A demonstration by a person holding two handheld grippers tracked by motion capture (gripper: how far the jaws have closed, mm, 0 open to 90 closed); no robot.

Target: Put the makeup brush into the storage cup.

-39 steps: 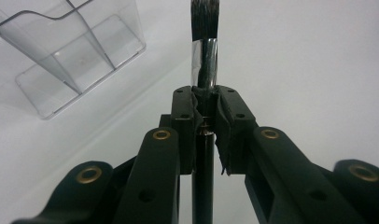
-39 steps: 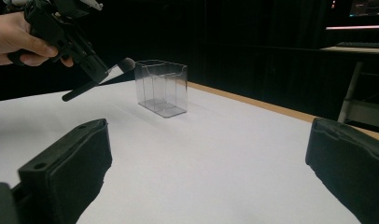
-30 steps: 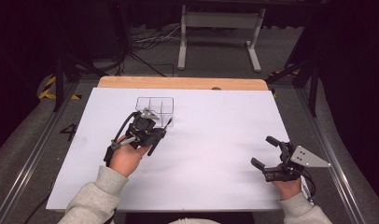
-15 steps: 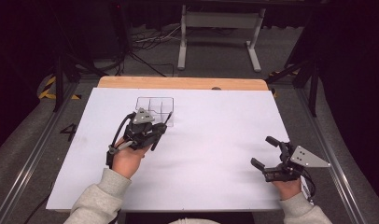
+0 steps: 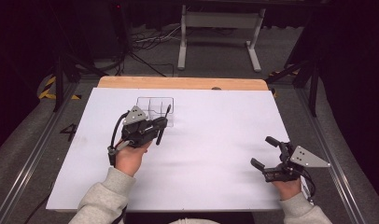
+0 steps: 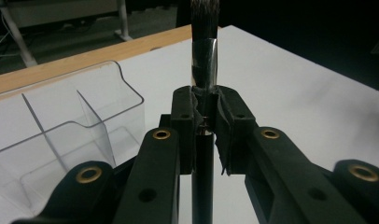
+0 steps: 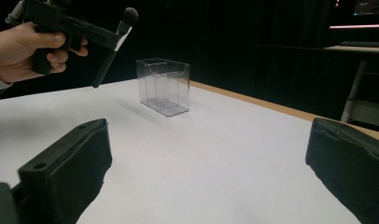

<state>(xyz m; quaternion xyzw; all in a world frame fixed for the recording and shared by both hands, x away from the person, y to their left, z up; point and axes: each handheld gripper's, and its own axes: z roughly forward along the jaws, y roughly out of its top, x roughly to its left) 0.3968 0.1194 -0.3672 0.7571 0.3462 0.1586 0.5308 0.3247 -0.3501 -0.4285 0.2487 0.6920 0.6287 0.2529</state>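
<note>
My left gripper (image 5: pixel 160 125) is shut on a black makeup brush (image 5: pixel 159 137) and holds it above the white table, just in front of a clear compartmented organizer (image 5: pixel 155 105). In the left gripper view the pads (image 6: pixel 227 114) clamp the brush (image 6: pixel 204 51) just below its silver ferrule, bristles away from me, with the organizer (image 6: pixel 85 121) to the left. At the table's right, my right gripper (image 5: pixel 264 151) rests open with nothing in it. In the right gripper view, past the wide-apart jaws of my right gripper (image 7: pixel 208 163), stand the organizer (image 7: pixel 164 86) and the tilted brush (image 7: pixel 110 53).
A white sheet (image 5: pixel 215 140) covers the table, with a wooden strip (image 5: pixel 183 83) along the far edge. Beyond it stand a metal stand (image 5: pixel 220 28) and cables on a dark floor. Rails run along both sides of the table.
My left hand has turned a little with the brush in it, so its grey plate now faces up. The right hand has kept still.
</note>
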